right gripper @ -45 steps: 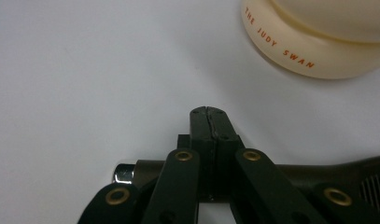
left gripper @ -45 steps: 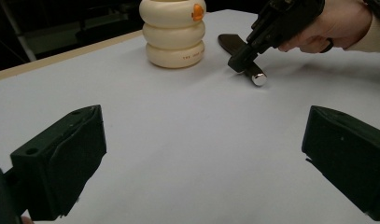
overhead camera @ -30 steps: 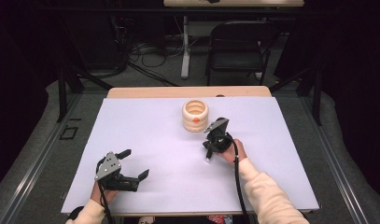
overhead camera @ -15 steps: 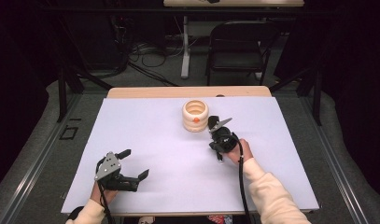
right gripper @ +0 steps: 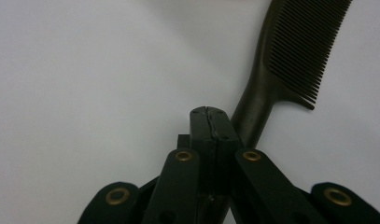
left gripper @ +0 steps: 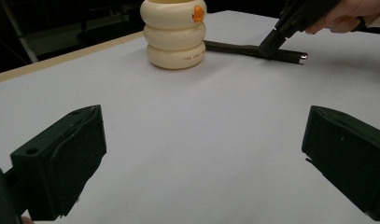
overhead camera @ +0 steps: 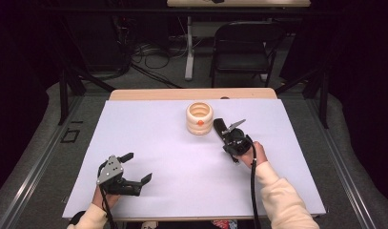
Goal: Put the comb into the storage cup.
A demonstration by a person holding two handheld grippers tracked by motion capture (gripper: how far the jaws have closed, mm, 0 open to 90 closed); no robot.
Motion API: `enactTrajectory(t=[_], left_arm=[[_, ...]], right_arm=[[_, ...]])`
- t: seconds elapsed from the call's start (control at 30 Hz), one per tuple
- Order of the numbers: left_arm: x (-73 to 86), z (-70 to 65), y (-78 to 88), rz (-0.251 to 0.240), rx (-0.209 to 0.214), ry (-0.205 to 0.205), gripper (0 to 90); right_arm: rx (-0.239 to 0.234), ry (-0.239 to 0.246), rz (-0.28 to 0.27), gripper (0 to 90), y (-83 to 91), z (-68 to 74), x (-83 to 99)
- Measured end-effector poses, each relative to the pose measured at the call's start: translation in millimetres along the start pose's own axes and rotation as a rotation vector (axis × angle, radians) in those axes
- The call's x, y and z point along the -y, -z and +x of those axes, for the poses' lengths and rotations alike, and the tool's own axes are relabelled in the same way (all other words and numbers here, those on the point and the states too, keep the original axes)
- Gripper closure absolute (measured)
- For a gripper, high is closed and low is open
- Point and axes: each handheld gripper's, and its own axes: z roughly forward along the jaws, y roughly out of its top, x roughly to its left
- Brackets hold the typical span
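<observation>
Our right tool (right gripper: 211, 114) has its jaws clamped shut on the handle of a black comb (right gripper: 290, 56). The comb lies flat on the bench (overhead camera: 158, 143), teeth end toward the cream holder (overhead camera: 199, 118), just beside it, and it sticks out ahead of the tool. We judge it light, stiff, thin and rather slick, so the narrow handle is the place to hold it, away from the fine teeth. Our left tool (overhead camera: 134, 171) rests well apart, jaws wide and empty.
</observation>
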Motion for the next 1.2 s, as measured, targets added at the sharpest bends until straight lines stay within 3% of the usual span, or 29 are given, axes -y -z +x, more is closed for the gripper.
enactTrajectory(t=[0.33, 0.53, 0.67, 0.73, 0.77, 0.8, 0.93, 1.0, 1.07, 1.17, 1.2], left_arm=[[0.0, 0.3, 0.3, -0.003, -0.002, 0.002, 0.0], [-0.1, 0.3, 0.4, -0.005, -0.004, 0.002, 0.0], [-0.2, 0.7, 0.9, -0.004, -0.008, 0.001, 0.0], [-0.3, 1.0, 1.3, -0.001, -0.009, 0.0, 0.0], [-0.4, 1.1, 1.3, 0.0, -0.01, 0.0, 0.0], [-0.4, 1.1, 1.3, 0.0, -0.009, 0.0, 0.0], [-0.4, 1.0, 1.4, 0.001, -0.01, -0.001, 0.0], [-0.4, 1.1, 1.3, 0.0, -0.011, 0.0, 0.0], [-0.4, 1.1, 1.3, 0.0, -0.01, -0.001, 0.0], [-0.4, 1.2, 1.2, 0.002, -0.008, -0.001, 0.0], [-0.4, 1.2, 1.2, 0.002, -0.008, -0.001, 0.0]], right_arm=[[0.029, -0.037, 0.037, 90.0, 9.3, -15.5, 9.9], [0.046, -0.044, 0.035, 90.0, 11.4, -22.0, 13.6], [0.053, -0.036, 0.066, 90.0, 13.3, -25.9, 14.8], [0.062, -0.04, 0.051, 90.0, 12.5, -27.7, 16.1], [0.07, -0.062, 0.064, 90.0, 13.4, -26.9, 16.2], [0.067, -0.041, 0.057, 90.0, 12.9, -29.2, 16.2], [0.04, -0.041, 0.066, 89.8, 14.7, -29.9, 16.0], [0.013, -0.037, 0.076, 82.5, 20.0, -28.3, 13.7], [0.005, -0.028, 0.063, 81.3, 21.2, -28.3, 13.3], [0.008, -0.02, 0.064, 74.1, 26.6, -27.8, 10.6], [0.015, -0.019, 0.071, 67.3, 28.7, -28.3, 9.4]])
